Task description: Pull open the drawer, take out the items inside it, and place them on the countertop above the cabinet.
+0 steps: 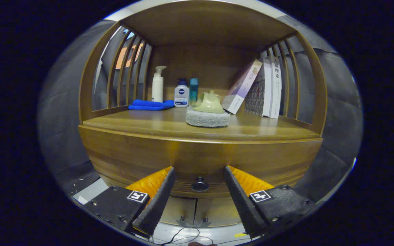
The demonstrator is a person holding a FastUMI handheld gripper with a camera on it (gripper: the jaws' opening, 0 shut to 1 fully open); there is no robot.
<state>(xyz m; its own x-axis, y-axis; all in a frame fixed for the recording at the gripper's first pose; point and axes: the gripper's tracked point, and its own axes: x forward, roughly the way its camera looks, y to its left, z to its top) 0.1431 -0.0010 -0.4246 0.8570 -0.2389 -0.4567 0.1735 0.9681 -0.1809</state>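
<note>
Cabinet [200,150]: warm brown wood, faint horizontal grain.
Drawer knob [199,185]: dark, dull metallic.
Folded cloth [150,105]: bright blue.
Pump bottle [157,85]: white.
Squat bottle [181,94]: white body, dark blue cap.
Slim bottle [193,89]: teal.
Teapot [209,102]: pale green.
Sponge pad [207,118]: speckled grey.
Books [268,87]: white and lilac covers.

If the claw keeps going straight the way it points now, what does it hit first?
Most likely the small dark round knob on the wooden drawer front. It sits between the open claw fingers, just ahead of them. Depth is unclear, so the remaining gap can't be judged.
</note>
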